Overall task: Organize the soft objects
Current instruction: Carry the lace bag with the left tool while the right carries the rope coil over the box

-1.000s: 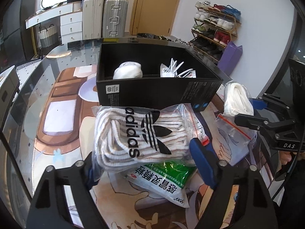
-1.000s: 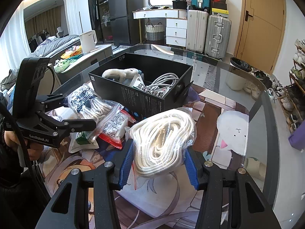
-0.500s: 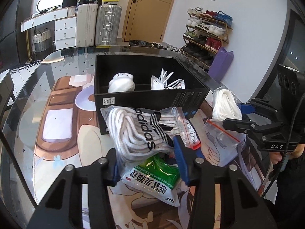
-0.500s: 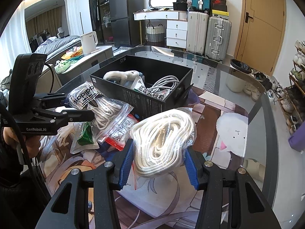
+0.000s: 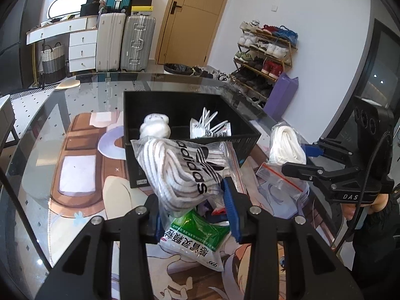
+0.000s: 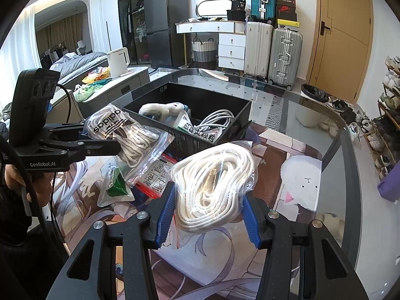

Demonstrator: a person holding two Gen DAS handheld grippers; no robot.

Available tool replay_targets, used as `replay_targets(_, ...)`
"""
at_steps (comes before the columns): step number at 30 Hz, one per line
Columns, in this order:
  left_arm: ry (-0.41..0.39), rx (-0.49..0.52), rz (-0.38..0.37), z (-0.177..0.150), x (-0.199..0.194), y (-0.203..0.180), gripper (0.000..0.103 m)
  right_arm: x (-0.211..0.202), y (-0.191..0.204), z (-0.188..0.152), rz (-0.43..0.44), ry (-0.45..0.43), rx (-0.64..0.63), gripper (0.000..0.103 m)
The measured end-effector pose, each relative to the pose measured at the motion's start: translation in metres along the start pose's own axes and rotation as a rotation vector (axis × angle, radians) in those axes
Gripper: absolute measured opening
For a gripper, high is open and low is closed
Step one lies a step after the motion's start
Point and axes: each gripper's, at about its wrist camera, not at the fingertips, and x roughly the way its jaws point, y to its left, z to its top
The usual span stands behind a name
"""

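1. Left wrist view. We see the left gripper w/ jaws closing on the bagged striped cord; blue pads press the bag's lower end, the rest rises toward 12 o'clock, clear of the table. The black box sits just behind at 12; inside are a white plush and a white cable. A green sachet lies on the table under the jaws at 6. At 3 o'clock the right gripper carries its white load.

2. Right wrist view. We see the right gripper clamped on the bagged white rope, which stands between the pads and leans toward 12. The box is at 11, beyond the rope. At 9 the left gripper holds the striped cord. A red-sealed bag and the sachet rest on the table at 10.

3. Progress, as we judge it: approx. midway. Two items boxed, two bags in hand but not yet in, two more packets left on the table.
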Motion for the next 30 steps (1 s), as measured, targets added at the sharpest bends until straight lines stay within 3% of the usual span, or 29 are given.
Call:
replay_targets(14, -0.099, -0.03, 0.023, 0.011, -0.026, 0.011, 0.038, -0.016, 0.003, 0.011, -0.019, -0.088, 0.034, 0.05)
replay_targets(30, -0.154, -0.063, 0.062, 0.038, -0.02, 0.017, 0.038, -0.013, 0.002, 0.044, -0.03, -0.123, 0.067, 0.05)
